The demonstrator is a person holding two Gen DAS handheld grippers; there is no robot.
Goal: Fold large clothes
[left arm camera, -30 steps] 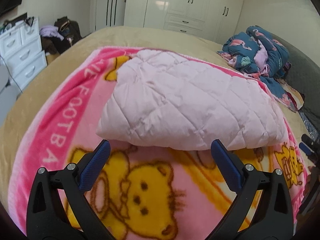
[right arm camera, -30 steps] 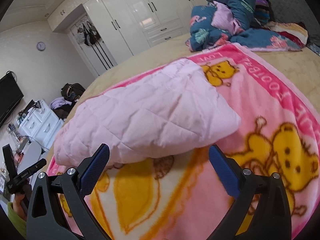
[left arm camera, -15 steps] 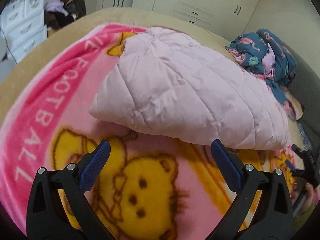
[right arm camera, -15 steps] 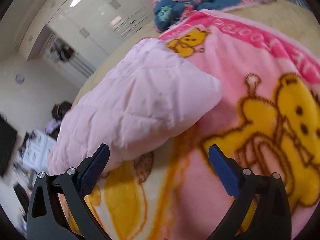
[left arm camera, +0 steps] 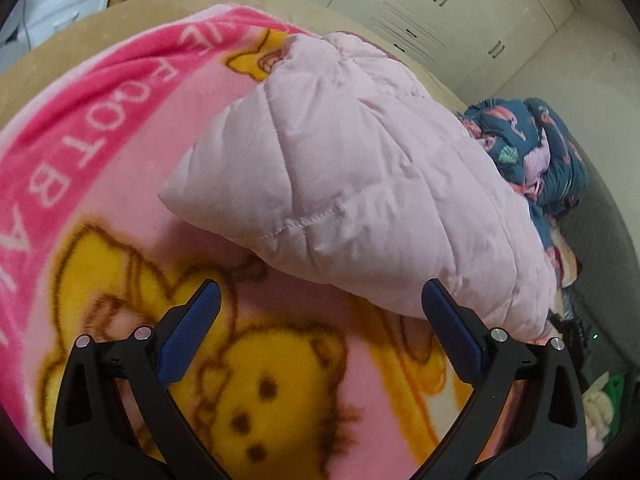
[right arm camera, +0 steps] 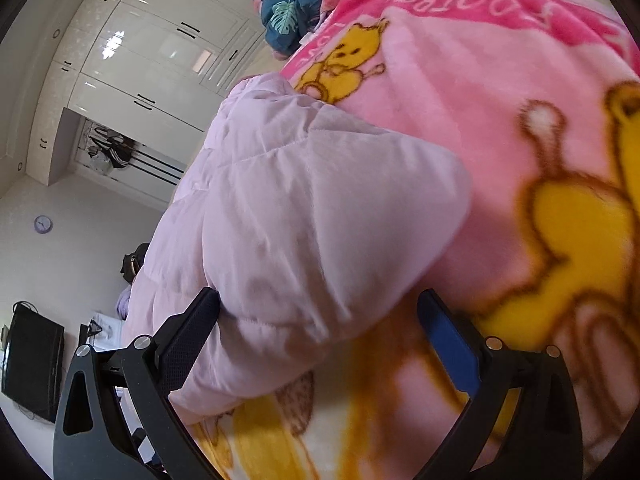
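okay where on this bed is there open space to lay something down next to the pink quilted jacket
Free: the bear-print blanket between the pink quilted jacket and the left gripper, running out to its lettered border. Also the blanket right of the jacket, beyond the right gripper. Crowded: the far corner with the heap of blue patterned clothes.

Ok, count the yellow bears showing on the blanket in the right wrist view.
3. One small bear sits beyond the jacket; one large bear lies right of it; part of another shows below its near edge. The jacket may hide more.
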